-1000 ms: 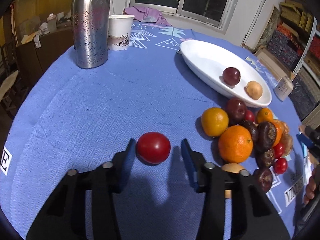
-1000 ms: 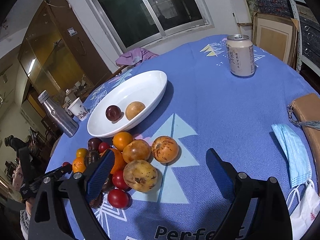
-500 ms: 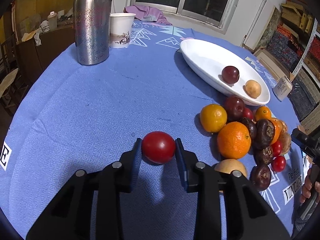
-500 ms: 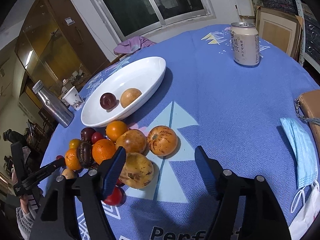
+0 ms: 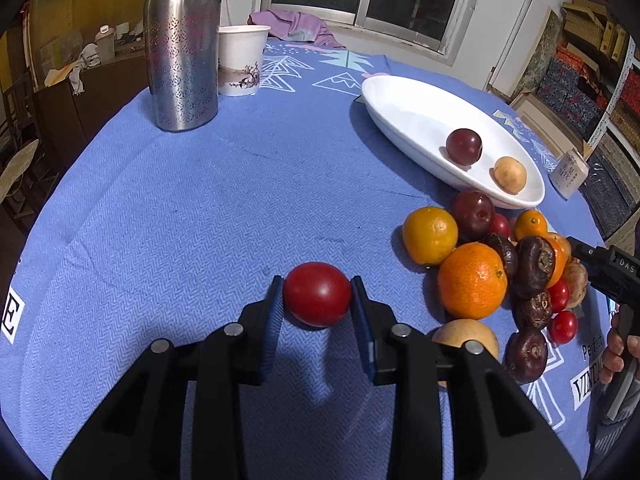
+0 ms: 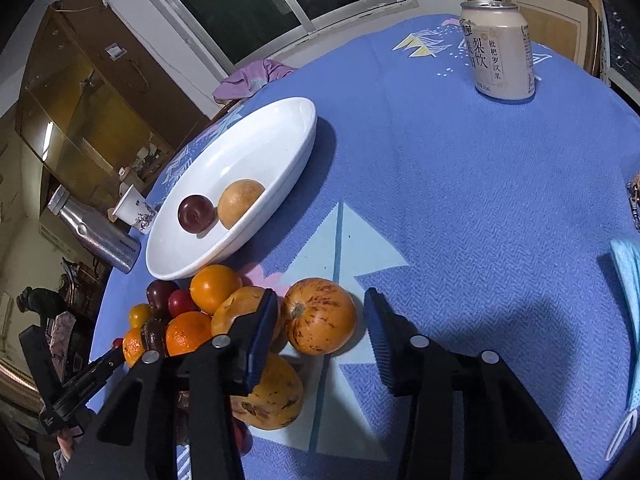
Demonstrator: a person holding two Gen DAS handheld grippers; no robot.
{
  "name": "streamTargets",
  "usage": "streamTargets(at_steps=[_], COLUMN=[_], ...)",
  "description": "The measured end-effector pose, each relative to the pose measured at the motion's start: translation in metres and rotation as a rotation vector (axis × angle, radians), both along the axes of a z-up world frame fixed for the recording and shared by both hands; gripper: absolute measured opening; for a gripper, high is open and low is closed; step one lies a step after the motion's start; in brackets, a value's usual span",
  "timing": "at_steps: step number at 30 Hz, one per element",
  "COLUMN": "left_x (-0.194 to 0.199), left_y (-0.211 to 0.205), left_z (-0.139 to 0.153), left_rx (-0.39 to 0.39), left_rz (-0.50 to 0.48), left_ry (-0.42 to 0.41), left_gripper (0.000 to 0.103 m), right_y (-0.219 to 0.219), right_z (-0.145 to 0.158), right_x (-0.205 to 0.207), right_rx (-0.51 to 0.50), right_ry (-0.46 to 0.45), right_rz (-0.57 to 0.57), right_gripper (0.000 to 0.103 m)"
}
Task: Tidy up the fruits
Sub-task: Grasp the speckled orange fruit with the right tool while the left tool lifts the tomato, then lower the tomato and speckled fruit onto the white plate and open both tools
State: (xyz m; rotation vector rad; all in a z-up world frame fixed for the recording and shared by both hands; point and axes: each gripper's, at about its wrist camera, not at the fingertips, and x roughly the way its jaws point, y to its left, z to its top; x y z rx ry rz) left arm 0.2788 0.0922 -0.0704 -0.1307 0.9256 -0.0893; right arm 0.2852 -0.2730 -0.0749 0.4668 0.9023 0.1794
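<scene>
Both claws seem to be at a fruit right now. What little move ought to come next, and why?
Probably lift the red tomato toward the white dish. The left gripper is already shut on it, while the right gripper is only closing its jaws around the speckled orange fruit, with a gap on one side.

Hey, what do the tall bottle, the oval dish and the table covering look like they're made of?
Bottle: likely stainless steel, brushed silver with mirror-like reflections and a dotted pattern. Oval dish: probably glazed ceramic or porcelain, glossy white with soft highlights, though melamine can't be ruled out. Table covering: woven fabric, matte blue with a visible herringbone weave and creases.
</scene>
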Motion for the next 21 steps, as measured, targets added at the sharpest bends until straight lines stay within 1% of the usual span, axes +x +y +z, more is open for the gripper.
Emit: streamTargets(at_steps=[1,4,6,8,10,12,13,15,18,21], left_x=[0.000,0.000,0.000,-0.003,-0.005,0.000,0.004,0.013,0.037,0.065], left_y=[0.000,0.000,0.001,0.002,0.002,0.000,-0.004,-0.014,-0.033,-0.056], left_z=[0.000,0.000,0.002,0.008,0.020,0.030,0.038,0.053,0.076,0.085], left_rx=[0.001,-0.004,-0.029,-0.049,-0.075,-0.106,-0.110,-0.083,-0.076,-0.064], left_rz=[0.000,-0.001,-0.009,-0.021,-0.027,-0.037,-0.050,-0.060,-0.074,-0.073], left_ry=[-0.001,-0.005,-0.012,-0.043,-0.089,-0.094,-0.098,-0.117,-0.147,-0.162], left_gripper=[0.032,0.032,0.032,0.032,0.032,0.032,0.032,0.032,0.032,0.032], right_y=[0.000,0.003,0.001,-0.002,-0.006,-0.008,-0.010,-0.009,-0.001,0.014], right_z=[-0.001,-0.001,-0.001,0.003,0.012,0.023,0.030,0.047,0.079,0.088], right_x=[0.001,-0.001,-0.003,-0.008,-0.013,-0.018,-0.018,-0.017,0.001,0.030], right_rx=[0.019,0.006,0.033,0.055,0.036,0.038,0.051,0.043,0.016,0.013], right_ry=[0.001,-0.012,-0.012,-0.033,-0.075,-0.113,-0.126,-0.159,-0.206,-0.214], right_rz=[0.008,0.012,0.014,0.005,-0.014,-0.025,-0.027,-0.018,-0.003,0.012], right_gripper=[0.038,0.038,0.038,0.038,0.038,0.038,0.038,0.038,0.038,0.038])
